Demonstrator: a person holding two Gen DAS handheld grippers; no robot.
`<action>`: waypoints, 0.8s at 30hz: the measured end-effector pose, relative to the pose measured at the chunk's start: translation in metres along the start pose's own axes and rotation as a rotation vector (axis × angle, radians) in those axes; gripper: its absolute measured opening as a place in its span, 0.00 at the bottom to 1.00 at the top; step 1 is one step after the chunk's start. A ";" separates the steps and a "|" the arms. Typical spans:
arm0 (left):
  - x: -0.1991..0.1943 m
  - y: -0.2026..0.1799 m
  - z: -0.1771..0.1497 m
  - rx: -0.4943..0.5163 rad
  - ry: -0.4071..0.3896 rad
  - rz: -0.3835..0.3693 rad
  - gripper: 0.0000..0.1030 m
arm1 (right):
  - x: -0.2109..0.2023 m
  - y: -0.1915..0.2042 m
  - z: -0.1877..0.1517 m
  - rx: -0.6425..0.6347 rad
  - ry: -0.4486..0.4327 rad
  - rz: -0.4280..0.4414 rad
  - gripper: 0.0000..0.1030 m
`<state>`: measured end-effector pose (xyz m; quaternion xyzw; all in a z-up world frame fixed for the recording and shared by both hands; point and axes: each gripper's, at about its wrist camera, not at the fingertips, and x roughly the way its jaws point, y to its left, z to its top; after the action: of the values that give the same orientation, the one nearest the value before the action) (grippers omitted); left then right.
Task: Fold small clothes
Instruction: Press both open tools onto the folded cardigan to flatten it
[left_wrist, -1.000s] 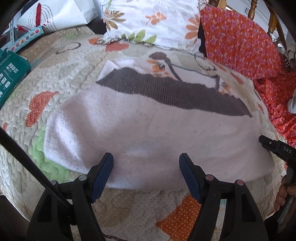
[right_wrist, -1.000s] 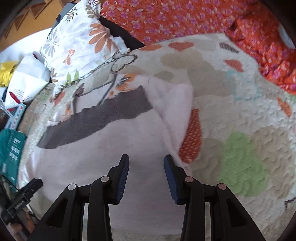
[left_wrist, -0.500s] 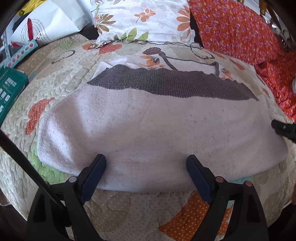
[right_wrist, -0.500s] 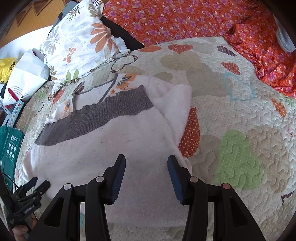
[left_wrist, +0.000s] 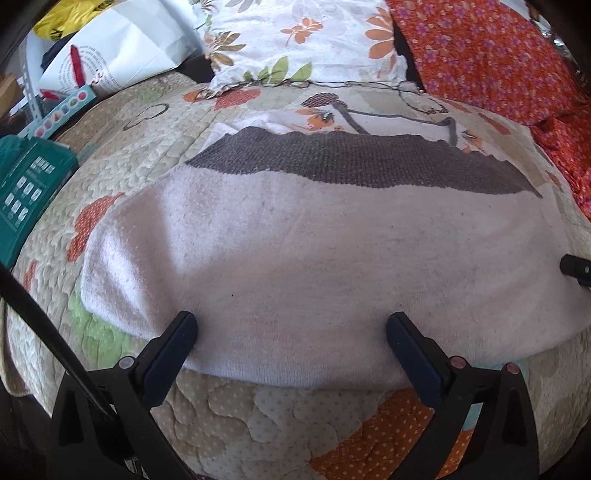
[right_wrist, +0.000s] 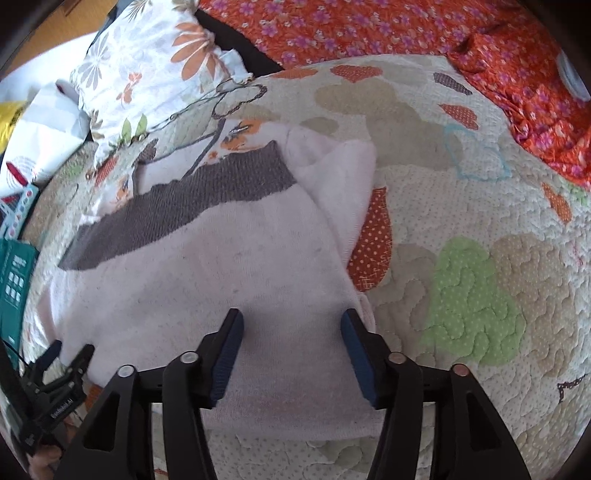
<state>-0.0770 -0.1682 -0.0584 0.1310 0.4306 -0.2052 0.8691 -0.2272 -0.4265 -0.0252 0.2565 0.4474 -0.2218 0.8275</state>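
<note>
Lying flat on the quilted bed (left_wrist: 280, 417), my white garment (left_wrist: 295, 266) runs long side to side, grey band (left_wrist: 354, 162) farthest from me. Both my left gripper (left_wrist: 291, 332) and right gripper (right_wrist: 291, 328) are opening their jaws, gripping nothing; its far layers are hidden.

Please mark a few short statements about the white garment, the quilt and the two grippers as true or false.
1. The white knitted garment with a grey band lies flat on the patchwork quilt. True.
2. The left gripper is clamped on the garment. False: its jaws are opening, pressing nothing.
3. A floral white pillow lies beyond the garment. True.
4. The right gripper hovers over bare quilt. False: it is over the garment's near edge, jaws opening.
</note>
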 end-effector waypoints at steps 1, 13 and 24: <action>0.000 -0.001 0.000 -0.002 0.002 0.007 1.00 | 0.001 0.002 0.000 -0.009 -0.001 -0.003 0.68; 0.003 -0.005 0.005 -0.029 0.074 0.055 1.00 | 0.012 0.014 0.003 -0.020 0.027 -0.029 0.84; 0.008 -0.003 0.012 -0.017 0.143 0.037 1.00 | 0.022 0.027 0.000 -0.079 0.022 -0.049 1.00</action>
<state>-0.0655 -0.1779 -0.0578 0.1462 0.4908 -0.1756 0.8408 -0.1996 -0.4086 -0.0376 0.2150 0.4711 -0.2213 0.8264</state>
